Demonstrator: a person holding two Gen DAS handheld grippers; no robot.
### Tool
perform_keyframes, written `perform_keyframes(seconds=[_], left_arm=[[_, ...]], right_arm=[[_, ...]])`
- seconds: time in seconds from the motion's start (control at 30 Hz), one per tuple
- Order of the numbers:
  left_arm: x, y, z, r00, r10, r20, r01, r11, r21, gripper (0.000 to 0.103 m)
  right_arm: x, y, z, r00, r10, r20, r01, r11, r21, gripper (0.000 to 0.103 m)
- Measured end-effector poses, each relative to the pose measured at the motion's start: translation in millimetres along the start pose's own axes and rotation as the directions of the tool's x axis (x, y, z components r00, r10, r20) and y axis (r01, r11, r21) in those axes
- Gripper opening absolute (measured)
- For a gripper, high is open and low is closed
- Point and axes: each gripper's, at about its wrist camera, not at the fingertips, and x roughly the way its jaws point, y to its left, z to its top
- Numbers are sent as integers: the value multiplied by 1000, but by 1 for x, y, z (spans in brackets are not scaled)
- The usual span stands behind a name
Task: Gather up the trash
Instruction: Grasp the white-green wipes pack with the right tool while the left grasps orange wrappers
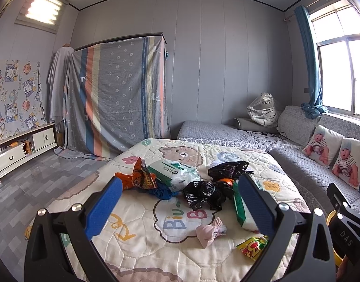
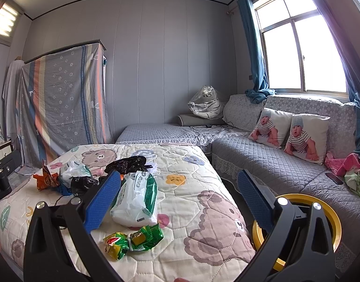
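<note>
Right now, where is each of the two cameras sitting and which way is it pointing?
Left wrist: on the left gripper, above the quilt, looking across the trash pile toward the draped wardrobe; its own open blue fingers show, plus the right gripper's body at the right edge.
Right wrist: on the right gripper, at the quilt's sofa-side edge, facing the window and sofa; its open fingers frame a yellow ring.
Shared: green-and-white tissue pack, green wrapper, black bags.
</note>
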Motion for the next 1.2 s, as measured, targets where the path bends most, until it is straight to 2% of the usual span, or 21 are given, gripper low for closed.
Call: perform_keyframes(seconds=[0.33, 0.43, 0.6, 0.7, 0.77, 0.93, 1.03, 1.07, 1.17, 1.2], left_arm=[[5, 5, -1, 1000, -9, -1, 9, 1000, -12, 95], [12, 7, -3, 1000, -16, -8, 17, 1000, 10, 95], [23, 11, -7, 1000, -27, 4, 27, 997, 67, 95], [31, 21, -11, 998, -61, -15, 62, 995, 76, 95], [38, 28, -14, 995, -95, -29, 97, 992, 76, 95], [56, 34, -23, 974, -206, -98, 219, 964, 151, 95], [64, 29, -34, 948, -276, -162, 307, 925, 222, 95], [66, 29, -37, 942, -285, -175, 321, 919, 228, 95], [78, 33, -46, 909, -333, -250, 384, 903, 193, 95], [81, 36, -48, 907, -335, -255, 384, 906, 180, 95]], right_arm=[[3, -2, -1, 1000, -9, -3, 9, 1000, 1, 95], [4, -4, 0, 1000, 3, -5, -2, 1000, 9, 95], [9, -8, 1, 998, 66, -12, -66, 997, 50, 95], [12, -7, 0, 996, 84, -11, -84, 995, 52, 95], [19, -5, 0, 991, 128, -32, -126, 991, 47, 95], [48, -4, -6, 976, 180, -119, -178, 984, 30, 95], [69, 0, -9, 946, 252, -203, -259, 966, -7, 95], [75, 3, -9, 938, 267, -219, -281, 959, -33, 95], [93, 10, -12, 914, 293, -280, -321, 945, -61, 95], [99, 11, -13, 906, 297, -302, -328, 943, -56, 95]])
